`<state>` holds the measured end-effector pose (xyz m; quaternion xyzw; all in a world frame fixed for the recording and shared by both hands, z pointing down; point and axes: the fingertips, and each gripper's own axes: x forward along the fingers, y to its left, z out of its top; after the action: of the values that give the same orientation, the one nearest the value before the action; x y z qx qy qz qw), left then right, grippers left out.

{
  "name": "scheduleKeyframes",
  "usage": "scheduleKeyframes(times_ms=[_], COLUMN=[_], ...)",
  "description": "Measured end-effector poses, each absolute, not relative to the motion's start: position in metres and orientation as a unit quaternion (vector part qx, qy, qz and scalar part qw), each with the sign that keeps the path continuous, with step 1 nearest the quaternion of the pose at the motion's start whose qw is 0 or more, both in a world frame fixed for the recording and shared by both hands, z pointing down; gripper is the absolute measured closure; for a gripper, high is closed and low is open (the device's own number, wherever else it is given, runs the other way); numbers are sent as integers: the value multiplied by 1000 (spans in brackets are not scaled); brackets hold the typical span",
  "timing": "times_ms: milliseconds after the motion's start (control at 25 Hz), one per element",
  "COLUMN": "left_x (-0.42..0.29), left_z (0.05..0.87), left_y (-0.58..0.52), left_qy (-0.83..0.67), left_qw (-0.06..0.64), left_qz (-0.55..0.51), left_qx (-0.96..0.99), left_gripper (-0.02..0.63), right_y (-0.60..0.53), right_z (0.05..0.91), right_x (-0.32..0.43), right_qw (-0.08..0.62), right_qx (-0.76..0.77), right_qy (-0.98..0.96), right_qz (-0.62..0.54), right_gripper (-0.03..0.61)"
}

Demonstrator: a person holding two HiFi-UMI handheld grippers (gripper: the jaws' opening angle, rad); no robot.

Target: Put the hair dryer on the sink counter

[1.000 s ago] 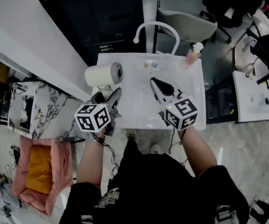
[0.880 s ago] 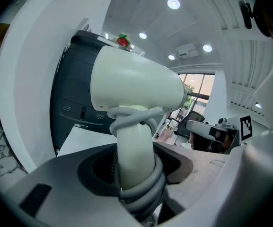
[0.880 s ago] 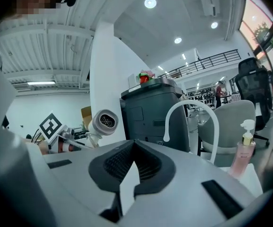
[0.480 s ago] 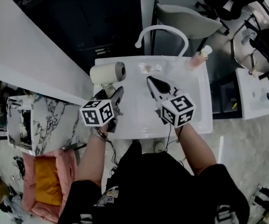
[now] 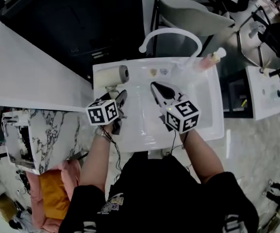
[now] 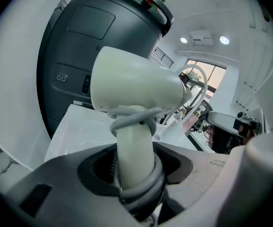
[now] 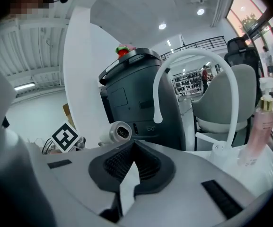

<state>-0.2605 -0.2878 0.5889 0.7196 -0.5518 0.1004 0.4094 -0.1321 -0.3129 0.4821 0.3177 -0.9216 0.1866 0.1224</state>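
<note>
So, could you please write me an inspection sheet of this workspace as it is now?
Surface: white sink counter, glossy.
Job's things: hair dryer, handle down, held above the counter's left rear corner.
Clutter: pink pump bottle, two small items near the faucet.
Grippers: left tongs shut on the dryer's handle; right tongs shut, empty.
Cables: grey cord wound round the handle.
Surroundings: dark cabinet, marble top, grey chair.
</note>
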Motion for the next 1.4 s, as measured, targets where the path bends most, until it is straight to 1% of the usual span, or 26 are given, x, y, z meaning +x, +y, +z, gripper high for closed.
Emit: scheduleKeyframes(times_ms=[520, 800, 1160, 1400], left_x=[-268, -269, -271, -274], left_z=[664, 695, 720, 724], left_y=[-318, -324, -323, -322], left_qy=[-540, -535, -535, -542], left_qw=[458, 479, 501, 499], left_qz=[164, 199, 222, 229], left_qx=[687, 666, 643, 636], left_gripper=[410, 410, 407, 405], right_y=[-325, -326, -321, -317], right_z=[537, 551, 558, 557], right_x=[-141, -138, -135, -136], right_qw=[159, 169, 173, 172], right_qx=[329, 335, 341, 344], right_qy=[-902, -895, -889, -888], right_qz=[228, 243, 251, 251], right_gripper=[581, 581, 581, 581])
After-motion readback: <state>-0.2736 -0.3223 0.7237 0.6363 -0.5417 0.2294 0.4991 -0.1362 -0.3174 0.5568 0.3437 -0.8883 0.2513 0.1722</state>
